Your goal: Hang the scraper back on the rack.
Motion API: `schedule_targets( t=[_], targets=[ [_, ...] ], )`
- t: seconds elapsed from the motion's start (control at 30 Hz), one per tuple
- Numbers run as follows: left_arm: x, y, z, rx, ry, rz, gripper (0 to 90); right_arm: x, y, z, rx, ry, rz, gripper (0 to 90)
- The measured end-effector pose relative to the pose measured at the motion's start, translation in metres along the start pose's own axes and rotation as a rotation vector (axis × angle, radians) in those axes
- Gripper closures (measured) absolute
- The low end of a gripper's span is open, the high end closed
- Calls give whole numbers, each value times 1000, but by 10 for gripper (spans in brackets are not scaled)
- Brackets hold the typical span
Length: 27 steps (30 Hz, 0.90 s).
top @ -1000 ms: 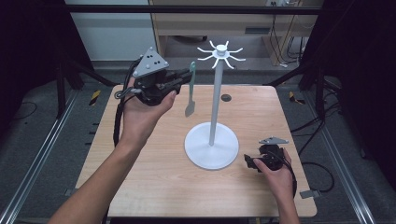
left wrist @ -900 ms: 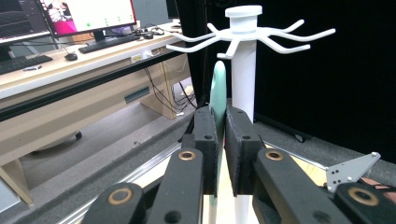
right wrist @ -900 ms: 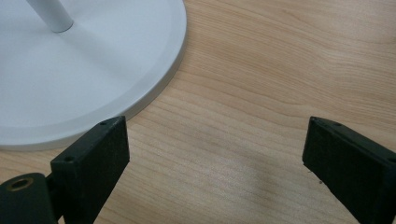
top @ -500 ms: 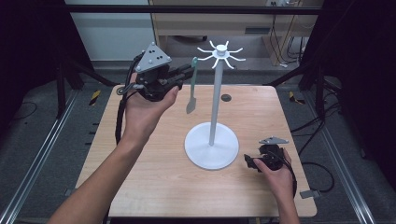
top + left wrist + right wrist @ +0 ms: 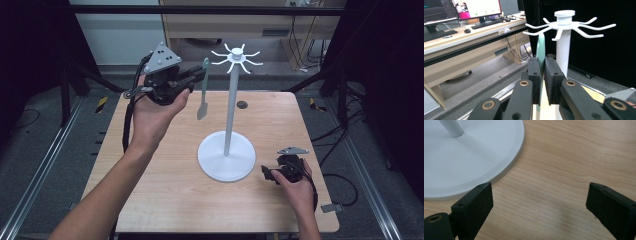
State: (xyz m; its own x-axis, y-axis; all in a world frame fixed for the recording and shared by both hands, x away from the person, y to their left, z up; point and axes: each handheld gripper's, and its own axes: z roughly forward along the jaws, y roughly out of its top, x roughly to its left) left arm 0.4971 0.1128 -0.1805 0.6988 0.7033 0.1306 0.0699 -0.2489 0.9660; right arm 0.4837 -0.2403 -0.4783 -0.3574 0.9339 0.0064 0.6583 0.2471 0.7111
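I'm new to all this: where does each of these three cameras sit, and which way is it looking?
High view: above the table, looking forward and down; both forearms, left gripper, right gripper.
Left gripper view: on the left gripper, facing the rack's hooks; jaws clamp the green spatula.
Right gripper view: on the right gripper, facing the tabletop; jaws open.
Shared: the white rack appears in all three.

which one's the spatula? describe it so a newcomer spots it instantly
Start at the tall white stand in the middle of the wooden table, with hooks fanning out at its top. Just left of those hooks, the left gripper pinches a thin pale green spatula near its top, blade hanging down; nothing else here is green.
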Motion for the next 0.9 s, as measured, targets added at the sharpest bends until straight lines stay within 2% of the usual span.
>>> schedule_targets(
  t=[0.23,0.43,0.73,0.9],
  targets=[
    [10,3,12,2,18,-12,838,-1,-1,-1,-4,0,0,77],
    [13,7,23,4,30,-10,838,-1,-1,-1,-2,1,5,77],
    [17,9,28,7,47,-13,838,-1,-1,-1,-3,2,5,77],
    [18,7,31,19,42,-15,838,-1,-1,-1,-3,2,6,77]
  ],
)
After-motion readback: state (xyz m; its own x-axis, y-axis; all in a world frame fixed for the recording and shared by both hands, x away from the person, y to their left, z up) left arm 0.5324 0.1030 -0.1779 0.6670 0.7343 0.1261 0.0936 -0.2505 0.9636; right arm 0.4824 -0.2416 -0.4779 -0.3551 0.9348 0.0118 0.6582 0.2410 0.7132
